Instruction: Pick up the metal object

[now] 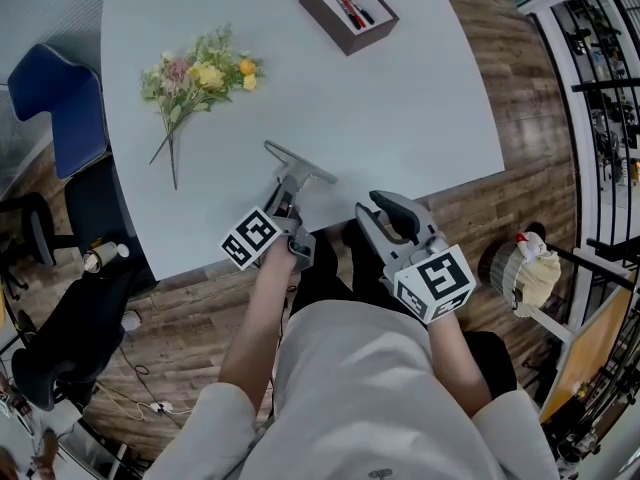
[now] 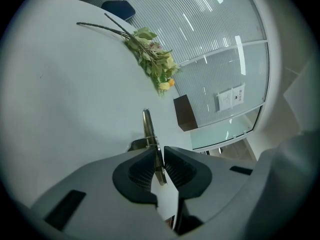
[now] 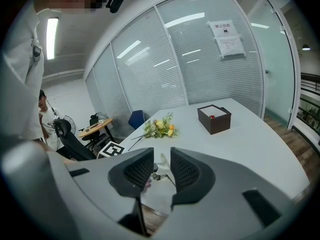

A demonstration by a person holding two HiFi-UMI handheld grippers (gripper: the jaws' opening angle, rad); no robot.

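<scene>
The metal object (image 1: 298,163) is a flat T-shaped tool with a long blade, lying near the front edge of the white table (image 1: 420,118). My left gripper (image 1: 283,201) reaches onto the table from the front edge and holds the tool's handle. In the left gripper view the thin metal strip (image 2: 147,126) stands on edge between the pads of the left gripper (image 2: 160,166), which press on it. My right gripper (image 1: 375,211) hovers over the table's front edge, to the right of the tool. In its own view the right gripper (image 3: 161,171) shows a narrow gap with nothing in it.
A bunch of artificial flowers (image 1: 200,76) lies at the table's back left. A dark brown box (image 1: 348,8) with red and black pens in it stands at the back. A blue chair (image 1: 60,98) and black office chairs stand to the left. Glass partitions lie beyond the table.
</scene>
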